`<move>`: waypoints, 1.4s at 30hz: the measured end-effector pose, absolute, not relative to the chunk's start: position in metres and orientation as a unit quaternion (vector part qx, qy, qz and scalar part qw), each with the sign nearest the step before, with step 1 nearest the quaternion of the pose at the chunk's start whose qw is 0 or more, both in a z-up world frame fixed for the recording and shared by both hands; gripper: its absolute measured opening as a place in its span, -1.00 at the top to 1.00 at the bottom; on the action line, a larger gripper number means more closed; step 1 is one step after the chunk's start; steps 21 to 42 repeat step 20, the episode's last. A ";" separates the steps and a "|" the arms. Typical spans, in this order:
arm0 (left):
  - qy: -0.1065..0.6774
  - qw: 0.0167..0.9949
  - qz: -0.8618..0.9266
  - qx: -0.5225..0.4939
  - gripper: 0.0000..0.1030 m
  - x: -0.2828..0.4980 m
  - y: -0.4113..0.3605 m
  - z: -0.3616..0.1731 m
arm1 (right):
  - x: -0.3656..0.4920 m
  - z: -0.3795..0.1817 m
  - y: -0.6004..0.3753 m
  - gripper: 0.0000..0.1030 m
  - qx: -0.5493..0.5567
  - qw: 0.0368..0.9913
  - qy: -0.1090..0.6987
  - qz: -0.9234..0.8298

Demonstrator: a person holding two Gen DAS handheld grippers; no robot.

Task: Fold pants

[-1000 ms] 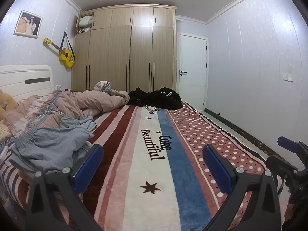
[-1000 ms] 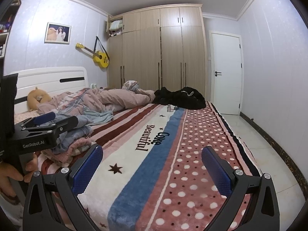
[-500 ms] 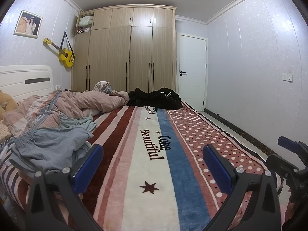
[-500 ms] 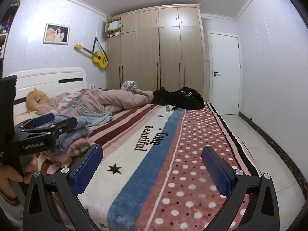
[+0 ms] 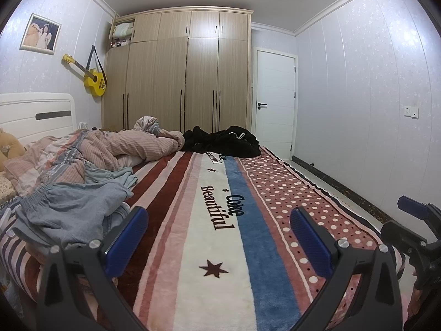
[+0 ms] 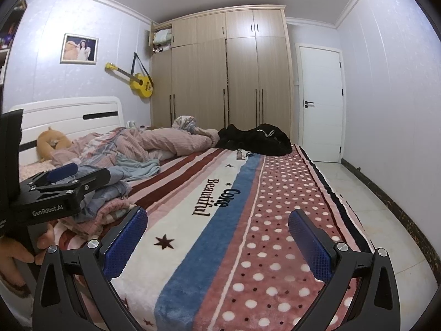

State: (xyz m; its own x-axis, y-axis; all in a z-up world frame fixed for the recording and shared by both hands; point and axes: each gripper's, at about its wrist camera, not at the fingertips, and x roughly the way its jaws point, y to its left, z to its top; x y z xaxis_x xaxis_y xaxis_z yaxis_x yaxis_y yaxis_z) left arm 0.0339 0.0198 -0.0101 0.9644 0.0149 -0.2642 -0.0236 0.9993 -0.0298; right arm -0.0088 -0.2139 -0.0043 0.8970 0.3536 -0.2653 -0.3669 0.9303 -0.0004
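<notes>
Both grippers hover over the near end of the bed [image 5: 209, 248], neither one holding anything. The left gripper [image 5: 219, 237] has its blue fingers [image 5: 125, 237] spread wide, and so does the right gripper [image 6: 217, 237], which looks like readiness for a first grab rather than a fold in progress.

The pants [image 5: 71, 209], a grey-blue pair with an elastic waistband, lie crumpled on the left side of the bed, just beside the left gripper's left finger and not touched by it. They sit on top of other loose clothes, so the heap props them up unevenly. In the right wrist view the same pile [image 6: 110, 193] shows behind the left gripper's body, and a hand [image 6: 19, 248] grips its handle.

The middle of the blanket [image 6: 220, 220], with its stripes and dots, is bare, likely kept free as the place to spread the pants flat. A black garment [image 5: 223, 142] and a pink quilt [image 5: 124, 146] lie well apart at the far end.

Nothing of the folding is done yet; the pants must first be pulled out.
</notes>
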 end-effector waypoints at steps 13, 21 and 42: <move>0.134 0.991 0.010 -0.018 -0.98 0.033 0.019 -0.010 | -0.008 -0.004 -0.214 -0.99 -0.025 0.974 0.131 0.185; 0.134 0.991 0.010 -0.016 -0.98 0.033 0.019 -0.010 | -0.008 -0.005 -0.214 -0.99 -0.025 0.974 0.132 0.185; 0.134 0.991 0.010 -0.016 -0.98 0.033 0.019 -0.010 | -0.008 -0.005 -0.214 -0.99 -0.025 0.974 0.132 0.185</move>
